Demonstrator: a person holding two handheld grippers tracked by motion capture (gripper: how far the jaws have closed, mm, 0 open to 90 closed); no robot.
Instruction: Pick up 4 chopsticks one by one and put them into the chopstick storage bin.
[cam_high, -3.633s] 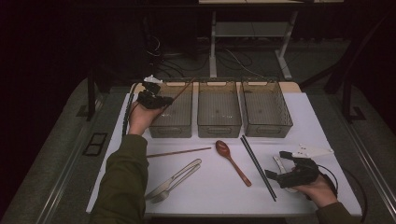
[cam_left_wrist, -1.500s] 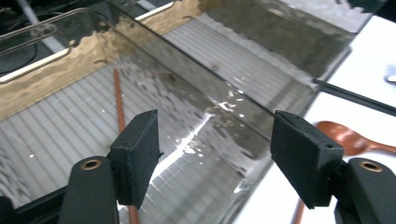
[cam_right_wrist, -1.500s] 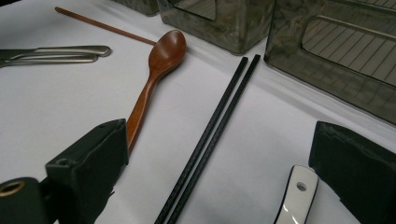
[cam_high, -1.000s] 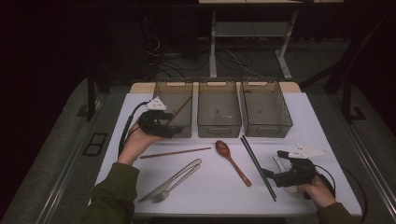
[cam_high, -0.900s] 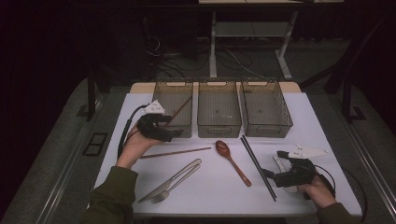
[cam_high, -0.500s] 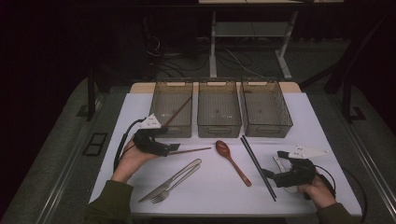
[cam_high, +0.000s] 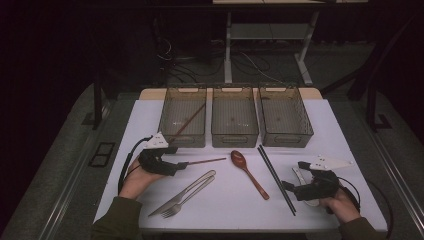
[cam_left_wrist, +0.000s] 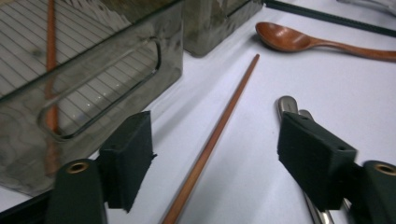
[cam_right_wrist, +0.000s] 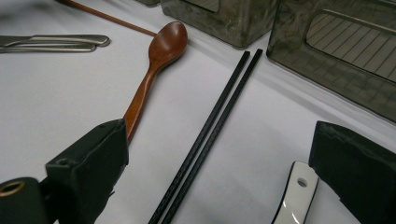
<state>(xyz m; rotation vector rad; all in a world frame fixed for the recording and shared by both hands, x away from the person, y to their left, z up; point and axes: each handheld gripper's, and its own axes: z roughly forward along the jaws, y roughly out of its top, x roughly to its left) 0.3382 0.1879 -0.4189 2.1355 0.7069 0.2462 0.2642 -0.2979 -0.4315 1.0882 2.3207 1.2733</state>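
Observation:
A brown chopstick (cam_high: 202, 161) lies on the white table in front of the left bin. My left gripper (cam_high: 177, 166) sits low over its near end. In the left gripper view the chopstick (cam_left_wrist: 215, 135) runs between the jaws of the left gripper (cam_left_wrist: 219, 158), which have just been closing; the pads do not touch it. A second brown chopstick (cam_high: 187, 122) leans inside the left bin (cam_high: 180, 140). My right gripper (cam_high: 290, 189) rests open at the front right, and its own view has the right gripper (cam_right_wrist: 224, 163) open over a pair of black chopsticks (cam_right_wrist: 210, 126).
Three clear bins stand in a row at the back, the middle bin (cam_high: 235, 136) and right bin (cam_high: 287, 140) holding nothing visible. A wooden spoon (cam_high: 247, 172) lies mid-table, a metal fork and knife (cam_high: 185, 192) front left, a white spoon (cam_right_wrist: 294, 196) by the right gripper.
My left hand has come down and back from the left bin to the table, settling over the brown chopstick's near end. The right hand has stayed put.

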